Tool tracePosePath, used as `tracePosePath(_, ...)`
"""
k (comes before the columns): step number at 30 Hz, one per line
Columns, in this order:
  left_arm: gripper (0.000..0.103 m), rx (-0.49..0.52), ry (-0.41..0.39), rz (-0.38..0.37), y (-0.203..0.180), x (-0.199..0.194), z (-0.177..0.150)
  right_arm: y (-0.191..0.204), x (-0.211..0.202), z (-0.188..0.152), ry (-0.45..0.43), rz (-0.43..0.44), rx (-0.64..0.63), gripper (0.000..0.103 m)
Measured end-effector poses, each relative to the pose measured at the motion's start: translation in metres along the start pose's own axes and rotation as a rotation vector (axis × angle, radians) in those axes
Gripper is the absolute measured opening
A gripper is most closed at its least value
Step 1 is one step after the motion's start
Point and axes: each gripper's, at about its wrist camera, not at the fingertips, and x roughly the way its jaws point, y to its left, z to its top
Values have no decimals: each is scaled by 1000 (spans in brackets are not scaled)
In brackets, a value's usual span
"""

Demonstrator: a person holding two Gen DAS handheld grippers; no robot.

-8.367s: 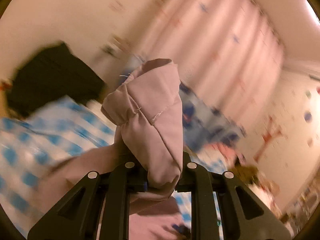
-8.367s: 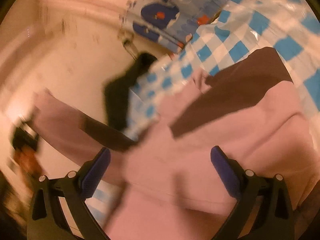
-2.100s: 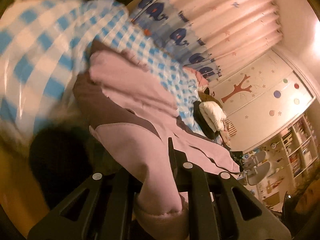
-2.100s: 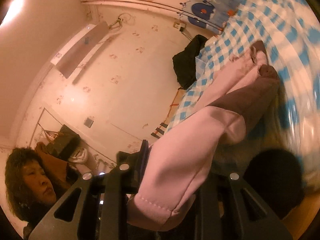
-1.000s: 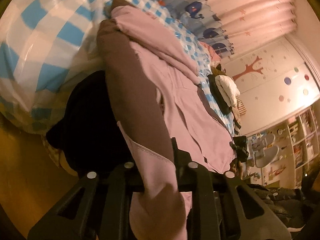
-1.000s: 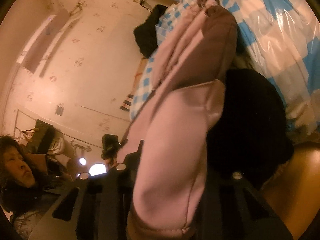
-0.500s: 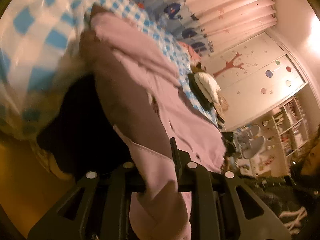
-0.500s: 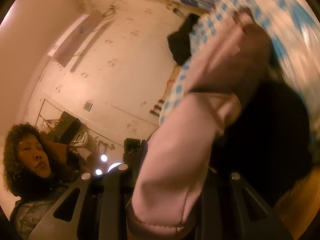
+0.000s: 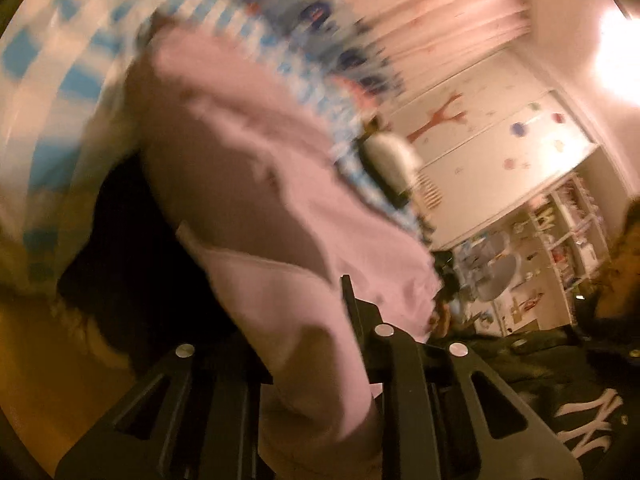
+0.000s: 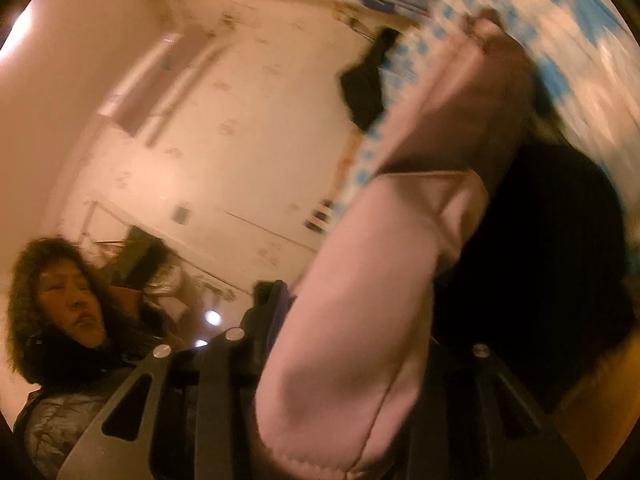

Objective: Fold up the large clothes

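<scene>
**Observer:** Starting on the left, how did the pink garment [image 9: 256, 152] look likely to handle?

**Analyst:** It looked soft and limp, thick enough to bunch, and probably light for its size. It lay draped over the edge of the bed's blue-checked cover [image 9: 52, 60], with its near end lifted into both tools. The left gripper [image 9: 308, 364] was almost fully closed, its jaws pinched on a hemmed fold. That seamed edge seemed the best hold, since loose cloth would likely slip out.

**Observer:** And the right side?

**Analyst:** The right gripper [image 10: 352, 364] stood partly apart around a fat padded roll of the same garment [image 10: 360, 320]; its jaws had just been easing closer, with the cloth filling the gap between them. A brown lining [image 10: 460, 120] showed further up.

**Observer:** What room was there to move?

**Analyst:** A dark garment [image 9: 132, 264] hung at the bed's edge just beside the pink one and could catch on it. The person [image 10: 68, 304] stood near the right tool, with shelves [image 9: 560, 240] beyond the left. Open room lay mostly upward and across the bed.
</scene>
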Motion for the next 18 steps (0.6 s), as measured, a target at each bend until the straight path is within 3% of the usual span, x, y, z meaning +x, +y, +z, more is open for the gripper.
tracePosePath(2, 15, 44, -59, -48, -17, -12, 10, 16, 2, 9, -24, 99, -48, 36)
tracePosePath(5, 15, 86, -104, -107, -28, -27, 15, 27, 2, 16, -27, 161, -82, 36)
tracePosePath(12, 15, -12, -41, -128, 14, -26, 9, 3, 7, 3, 71, 131, -20, 36)
tracePosePath(18, 15, -53, -26, -116, 32, -29, 27, -1, 15, -6, 146, 133, -23, 37)
